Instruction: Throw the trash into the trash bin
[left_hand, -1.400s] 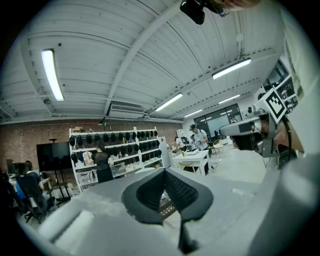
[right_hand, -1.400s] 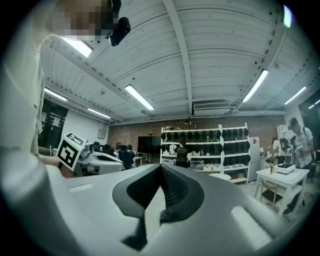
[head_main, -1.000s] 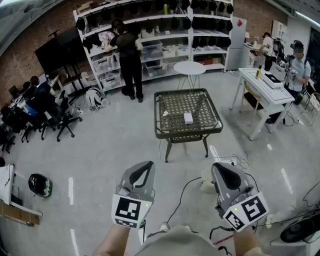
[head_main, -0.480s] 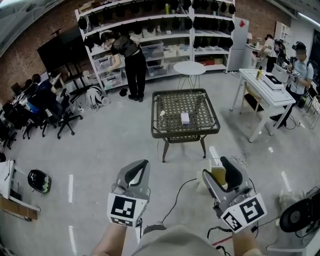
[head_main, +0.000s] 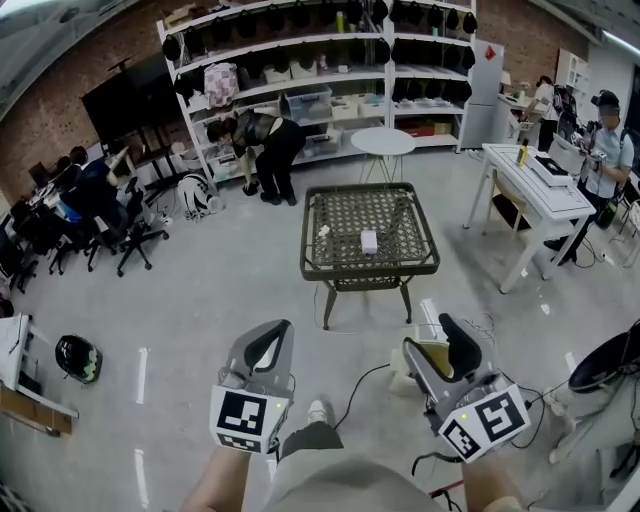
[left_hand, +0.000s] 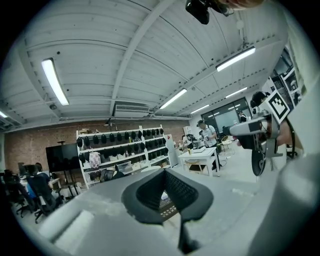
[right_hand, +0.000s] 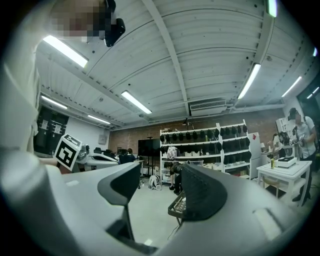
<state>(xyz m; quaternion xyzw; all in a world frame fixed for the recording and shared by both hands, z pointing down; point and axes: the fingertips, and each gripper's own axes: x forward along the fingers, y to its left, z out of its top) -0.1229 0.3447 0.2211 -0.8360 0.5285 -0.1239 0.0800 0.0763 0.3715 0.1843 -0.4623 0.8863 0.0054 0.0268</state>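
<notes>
Trash (head_main: 368, 240), small, white, too far to identify, lies on the wicker worktop (head_main: 370, 270). Left tool (head_main: 286, 330) is pressed together, empty. Right tool (head_main: 430, 335) has just been opening, spread, holding nothing.

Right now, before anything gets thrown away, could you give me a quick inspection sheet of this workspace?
Surface: woven table on a bare grey floor.
Job's things: small white box and white scrap on the table, possibly the trash; no trash bin that I can identify.
Clutter: helmet on the floor at left.
Grippers: left gripper shut, empty; right gripper open, its jaws have just been opening, nothing between them.
Cables: black cable across the floor near the grippers.
Surroundings: shelving, white desk, a person bending at the shelves, others seated at left.
</notes>
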